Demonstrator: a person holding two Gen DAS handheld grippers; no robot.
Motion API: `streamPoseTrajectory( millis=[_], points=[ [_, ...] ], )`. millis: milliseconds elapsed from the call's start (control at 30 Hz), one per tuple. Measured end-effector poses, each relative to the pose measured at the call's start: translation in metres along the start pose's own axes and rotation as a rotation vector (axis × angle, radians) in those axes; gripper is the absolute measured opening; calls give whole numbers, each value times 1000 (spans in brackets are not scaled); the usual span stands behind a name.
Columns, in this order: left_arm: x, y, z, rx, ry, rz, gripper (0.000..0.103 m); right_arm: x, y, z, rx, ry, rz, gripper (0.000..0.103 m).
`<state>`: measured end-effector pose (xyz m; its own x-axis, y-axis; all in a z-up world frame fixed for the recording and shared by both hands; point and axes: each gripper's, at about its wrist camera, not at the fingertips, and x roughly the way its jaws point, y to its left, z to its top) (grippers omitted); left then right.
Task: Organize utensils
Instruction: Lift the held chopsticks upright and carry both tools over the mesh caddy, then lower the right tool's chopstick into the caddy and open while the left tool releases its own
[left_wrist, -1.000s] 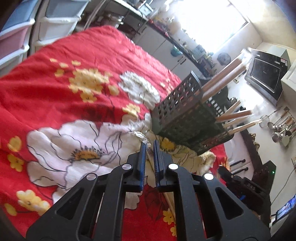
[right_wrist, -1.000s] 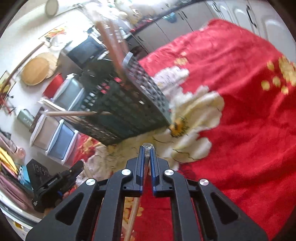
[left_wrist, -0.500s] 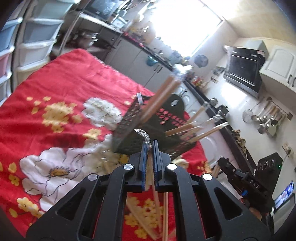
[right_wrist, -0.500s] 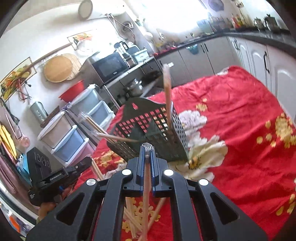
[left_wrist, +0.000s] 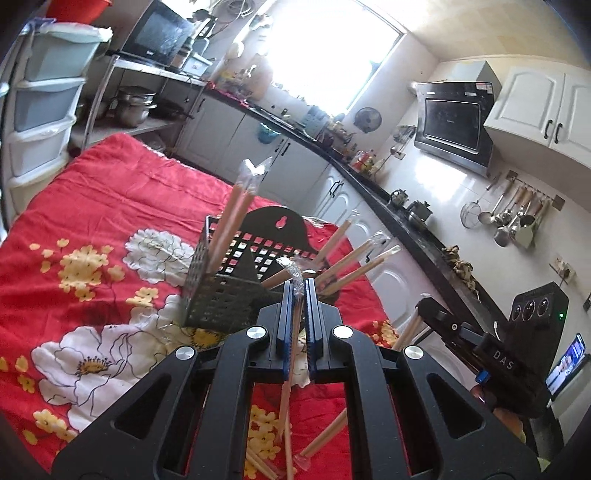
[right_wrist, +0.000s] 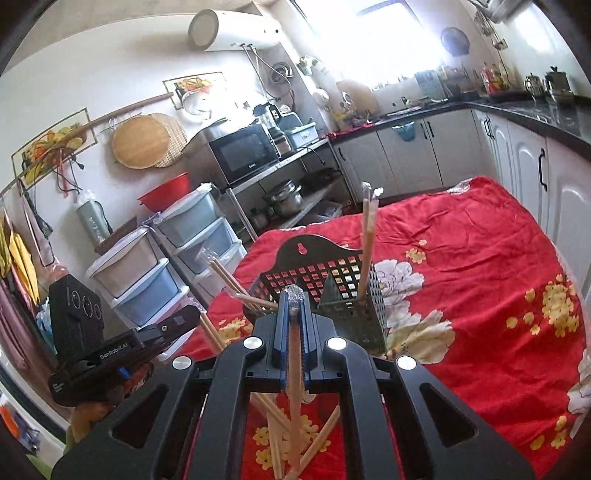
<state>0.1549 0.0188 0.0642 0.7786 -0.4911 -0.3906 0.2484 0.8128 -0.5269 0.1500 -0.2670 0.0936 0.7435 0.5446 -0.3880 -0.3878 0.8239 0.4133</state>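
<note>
A dark mesh utensil basket (left_wrist: 225, 291) (right_wrist: 351, 295) stands on the red flowered cloth and holds several wrapped chopstick pairs. My left gripper (left_wrist: 300, 282) is shut on a wrapped chopstick pair (left_wrist: 290, 362), held above the cloth just in front of the basket. My right gripper (right_wrist: 293, 293) is shut on another wrapped chopstick pair (right_wrist: 294, 373), also raised in front of the basket. More wrapped chopsticks (left_wrist: 321, 439) (right_wrist: 317, 435) lie loose on the cloth under the grippers.
The red flowered cloth (left_wrist: 110, 206) (right_wrist: 480, 280) covers the table. White cabinets with a black counter (left_wrist: 369, 206) run along the far side. Plastic drawer units (right_wrist: 162, 266) stand beside the table. The other gripper's body (left_wrist: 517, 354) (right_wrist: 92, 332) shows at each view's edge.
Both grippers have risen from close to the cloth, each lifting its chopstick pair. The basket now appears lower and upright ahead, and loose chopsticks show beneath.
</note>
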Motion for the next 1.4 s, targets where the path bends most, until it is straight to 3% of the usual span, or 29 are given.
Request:
streamPoseTrajectory(
  millis=[667, 1133, 1400],
  points=[
    [-2, -39, 25, 115, -49, -25, 3, -20, 19, 26, -104, -104, -16, 6],
    [-8, -71, 77, 193, -173, -13, 3, -21, 39, 72, -201, -221, -28, 6],
    [-8, -78, 106, 216, -267, 42, 3, -15, 43, 101, -251, -302, -57, 6]
  ],
)
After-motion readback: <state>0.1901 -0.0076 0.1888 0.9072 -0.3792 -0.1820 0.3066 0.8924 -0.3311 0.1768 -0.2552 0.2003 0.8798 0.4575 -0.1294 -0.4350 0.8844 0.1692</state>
